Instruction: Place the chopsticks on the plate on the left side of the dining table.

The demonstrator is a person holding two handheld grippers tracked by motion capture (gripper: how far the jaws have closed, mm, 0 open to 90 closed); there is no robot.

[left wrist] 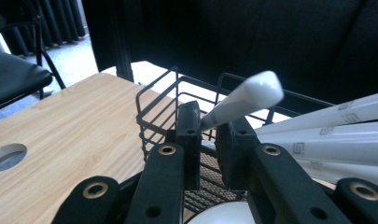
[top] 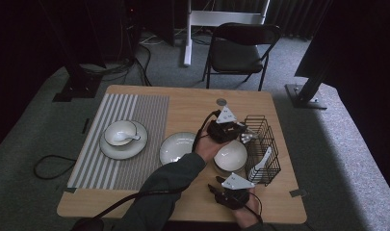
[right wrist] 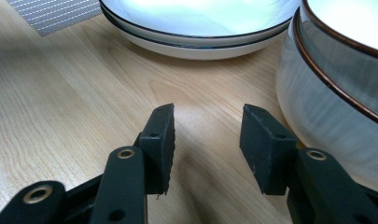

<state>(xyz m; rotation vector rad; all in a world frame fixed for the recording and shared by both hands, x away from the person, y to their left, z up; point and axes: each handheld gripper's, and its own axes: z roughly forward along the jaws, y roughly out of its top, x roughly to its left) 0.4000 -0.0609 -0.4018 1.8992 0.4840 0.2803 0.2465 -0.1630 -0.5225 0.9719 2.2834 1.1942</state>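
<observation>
The left gripper (top: 237, 129) reaches across the wooden table (top: 192, 108) to the black wire rack (top: 262, 149) at the right side, and in the left gripper view its two black jaws stand close together with the handle of a white spoon (left wrist: 245, 99) between them; the handle rises at a slant out of the jaws towards the upper right, its rounded end above the rack's rim. The pads look pressed on the handle's lower part, so the claw is clamped on the spoon. More white spoon handles (left wrist: 331, 128) lie just beside it to the right in that view. In the high view another white spoon (top: 263, 160) leans inside the rack. The right gripper (top: 233, 196) rests low near the front edge of the table, its jaws apart with nothing but bare wood between them, as the right gripper view shows. Just to the right of those jaws stands a grey bowl with a brown rim (right wrist: 336, 88), and beyond them a shallow white plate (right wrist: 200, 25). On the striped placemat (top: 135, 110) at the left sit a plate and a bowl (top: 120, 132) with a spoon in it.
</observation>
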